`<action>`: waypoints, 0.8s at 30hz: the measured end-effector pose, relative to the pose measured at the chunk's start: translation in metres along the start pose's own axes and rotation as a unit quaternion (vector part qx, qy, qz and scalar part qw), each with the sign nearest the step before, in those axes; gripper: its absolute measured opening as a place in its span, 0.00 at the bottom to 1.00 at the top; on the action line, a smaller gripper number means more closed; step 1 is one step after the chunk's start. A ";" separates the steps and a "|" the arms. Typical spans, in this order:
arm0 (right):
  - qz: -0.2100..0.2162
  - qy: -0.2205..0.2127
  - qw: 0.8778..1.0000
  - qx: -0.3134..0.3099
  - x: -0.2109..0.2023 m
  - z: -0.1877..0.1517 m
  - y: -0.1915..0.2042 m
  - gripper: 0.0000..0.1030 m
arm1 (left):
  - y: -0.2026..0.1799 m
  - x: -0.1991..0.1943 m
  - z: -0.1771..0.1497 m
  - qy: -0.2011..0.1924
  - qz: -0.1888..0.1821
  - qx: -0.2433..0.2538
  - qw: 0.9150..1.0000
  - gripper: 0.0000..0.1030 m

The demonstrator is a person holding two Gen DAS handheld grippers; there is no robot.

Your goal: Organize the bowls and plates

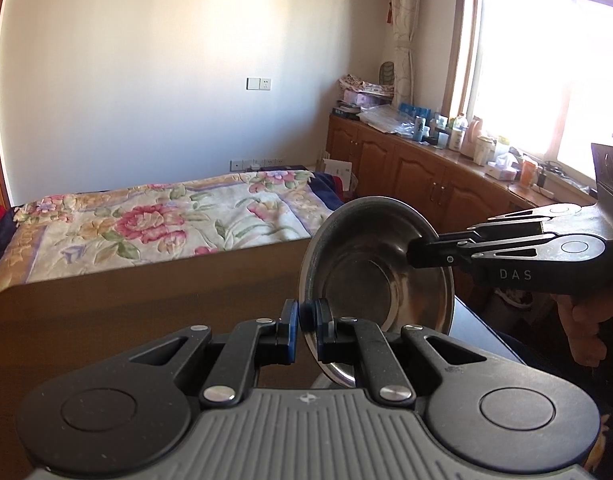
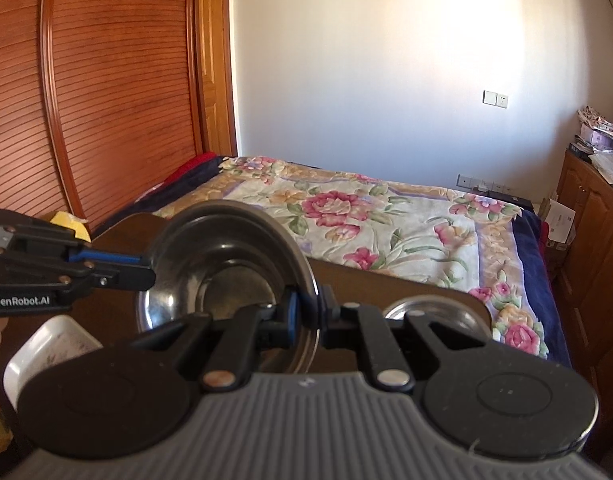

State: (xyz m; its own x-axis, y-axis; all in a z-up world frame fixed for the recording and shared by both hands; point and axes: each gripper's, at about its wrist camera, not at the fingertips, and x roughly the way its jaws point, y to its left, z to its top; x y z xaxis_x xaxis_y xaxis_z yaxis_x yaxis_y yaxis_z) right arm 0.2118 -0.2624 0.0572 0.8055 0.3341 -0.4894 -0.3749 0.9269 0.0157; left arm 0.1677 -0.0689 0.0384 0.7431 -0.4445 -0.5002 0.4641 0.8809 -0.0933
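Nearest the left wrist camera, the left gripper (image 1: pixel 305 316) pinches the near rim of a stainless steel bowl (image 1: pixel 370 276), its jaws narrowed onto the thin metal edge. From the right, the right gripper (image 1: pixel 412 254) clamps the opposite rim the same way, with a hand (image 1: pixel 586 320) visible behind it. In the right wrist view the same bowl hangs between both tools, tilted and clear of the brown table (image 2: pixel 386 284) below it.

On the table, just right of the held bowl, a second steel dish (image 2: pixel 430 312) rests flat, partly hidden behind the gripper linkage. At the near left corner sits a white rectangular dish (image 2: pixel 54 340), and farther left a yellow object (image 2: pixel 68 222) peeks out; what it is cannot be told. Beyond the table lies a bed with a floral blanket (image 2: pixel 366 216).

As a judgement, the task looks to be midway: one bowl is lifted and in transit, not yet set down, and nothing in view is visibly stacked. Placing this bowl, probably onto or beside the second dish, remains, along with whatever pieces are outside the frame.
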 end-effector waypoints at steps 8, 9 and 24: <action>-0.001 0.007 1.000 0.005 -0.014 -0.024 0.015 0.12 | -0.005 -0.009 -0.027 0.009 -0.006 0.002 1.000 0.10; -0.001 0.009 1.000 0.006 -0.015 -0.027 0.017 0.12 | -0.005 -0.009 -0.030 0.011 -0.007 0.002 1.000 0.10; -0.001 0.025 1.000 0.016 -0.019 -0.062 0.031 0.12 | -0.012 -0.006 -0.056 0.030 -0.013 0.003 0.999 0.10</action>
State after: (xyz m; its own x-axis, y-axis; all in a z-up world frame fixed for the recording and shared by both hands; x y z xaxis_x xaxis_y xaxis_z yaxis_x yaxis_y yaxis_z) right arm 0.1561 -0.2502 0.0129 0.7818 0.3240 -0.5327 -0.3574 0.9330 0.0430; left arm 0.1311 -0.0677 -0.0056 0.7010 -0.4558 -0.5485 0.4852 0.8685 -0.1016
